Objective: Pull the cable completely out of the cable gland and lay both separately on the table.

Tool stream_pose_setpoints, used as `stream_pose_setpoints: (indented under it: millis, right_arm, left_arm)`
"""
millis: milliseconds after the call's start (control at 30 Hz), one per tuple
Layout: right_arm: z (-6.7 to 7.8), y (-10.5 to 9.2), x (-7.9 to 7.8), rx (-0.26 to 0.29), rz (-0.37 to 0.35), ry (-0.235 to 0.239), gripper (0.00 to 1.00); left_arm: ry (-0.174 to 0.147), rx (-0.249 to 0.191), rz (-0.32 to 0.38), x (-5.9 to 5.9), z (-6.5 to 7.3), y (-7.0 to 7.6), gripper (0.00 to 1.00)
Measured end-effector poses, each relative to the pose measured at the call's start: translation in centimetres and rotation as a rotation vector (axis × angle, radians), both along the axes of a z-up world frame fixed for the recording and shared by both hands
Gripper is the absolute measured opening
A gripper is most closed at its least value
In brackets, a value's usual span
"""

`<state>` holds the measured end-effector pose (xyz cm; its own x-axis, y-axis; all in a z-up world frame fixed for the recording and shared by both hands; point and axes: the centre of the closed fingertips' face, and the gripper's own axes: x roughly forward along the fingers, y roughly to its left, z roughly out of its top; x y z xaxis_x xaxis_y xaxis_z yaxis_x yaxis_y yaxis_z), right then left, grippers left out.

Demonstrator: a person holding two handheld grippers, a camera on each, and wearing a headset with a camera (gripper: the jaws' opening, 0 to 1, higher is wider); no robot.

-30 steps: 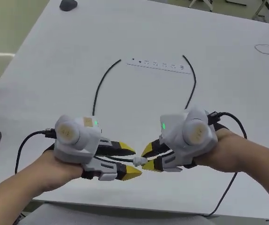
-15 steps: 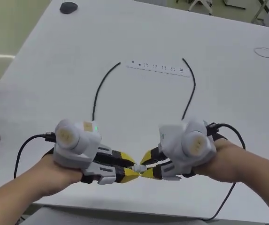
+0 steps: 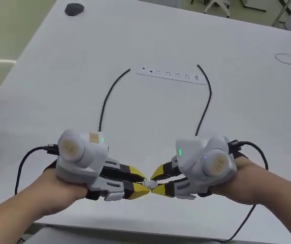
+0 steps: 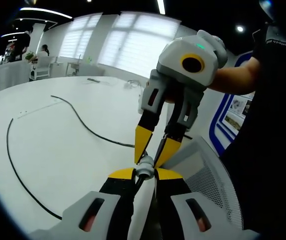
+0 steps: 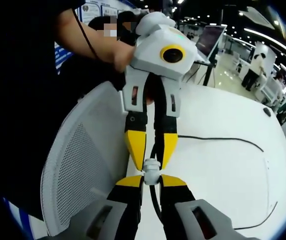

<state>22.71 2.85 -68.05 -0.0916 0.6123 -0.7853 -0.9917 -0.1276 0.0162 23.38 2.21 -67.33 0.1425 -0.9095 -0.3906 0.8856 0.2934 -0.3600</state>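
**Head view.** The left gripper and the right gripper meet tip to tip over the near edge of the table. The cable gland, a small pale piece, sits directly between the two sets of fingertips, touching both. The black cable lies in two long curves on the table, well beyond the tips. Both pairs of fingers are drawn close together.

**Left gripper view.** The gland lies dead ahead, lodged between this gripper's own yellow tips. A dark length of cable runs from it back between these fingers. The right gripper's fingers come in from straight opposite and narrow onto the far end of the gland. Whether the left tips bite the gland itself or the cable just behind it cannot be told.

**Right gripper view.** The gland stands between this gripper's own tips, which press on its sides. Cable leaves both its ends: one length runs back between these fingers, the other forward between the left gripper's fingers.

At the gland, the cable's long axis therefore lies along the line joining the two grippers. The coming pull probably calls for parting the hands straight along that line. Neither gripper is the nearer; both are at the gland.
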Motion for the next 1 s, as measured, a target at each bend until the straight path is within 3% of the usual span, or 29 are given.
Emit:
stream_pose_setpoints:
  millis: [67,133,233,300,367,467,500,600,667,700,733,800,867,1000]
  right_arm:
    - [0.1,0.0,0.0,0.014,-0.015,0.021,0.08]
    - [0.2,0.0,-0.2,0.038,-0.045,0.075,0.08]
    - [0.7,-0.1,0.2,0.091,-0.109,0.161,0.08]
    - [0.9,-0.4,0.5,0.103,-0.133,0.193,0.08]
    - [1.1,-0.8,0.6,0.111,-0.16,0.259,0.09]
    - [1.9,-0.8,1.3,0.17,-0.223,0.376,0.13]
    - [2.1,-0.7,1.4,0.18,-0.228,0.387,0.14]
    - [2.8,-0.6,1.2,0.218,-0.246,0.53,0.17]
    - [2.4,-0.8,2.0,0.219,-0.241,0.514,0.17]
    - [2.6,-0.7,1.6,0.226,-0.248,0.588,0.17]
    - [2.8,-0.5,1.3,0.233,-0.251,0.628,0.17]
    - [2.5,-0.5,1.5,0.24,-0.244,0.647,0.16]
    - [2.4,-0.4,0.8,0.229,-0.233,0.697,0.16]
    - [1.6,-0.6,0.6,0.209,-0.207,0.721,0.12]
  left_arm:
    - [-0.003,0.005,-0.003,0.0,0.0,0.0,0.15]
    - [0.002,0.011,-0.01,-0.2,-0.1,0.0,0.15]
    - [-0.026,0.03,-0.023,-0.1,0.0,0.1,0.15]
    - [-0.037,0.031,-0.022,0.1,0.2,0.2,0.14]
    - [-0.042,0.031,-0.022,0.2,0.3,0.4,0.15]
    - [-0.065,0.035,-0.03,0.2,0.6,0.3,0.14]
    - [-0.079,0.039,-0.032,0.1,0.6,0.3,0.14]
    - [-0.129,0.05,-0.044,0.2,0.9,0.2,0.14]
    - [-0.138,0.055,-0.044,0.1,1.1,0.2,0.14]
    - [-0.141,0.056,-0.042,0.2,1.2,0.2,0.14]
    - [-0.148,0.055,-0.038,0.3,1.3,0.1,0.14]
    - [-0.151,0.054,-0.037,0.3,1.5,0.0,0.14]
    - [-0.187,0.069,-0.039,0.5,1.7,-0.1,0.14]
    - [-0.196,0.067,-0.035,0.5,2.1,-0.3,0.14]
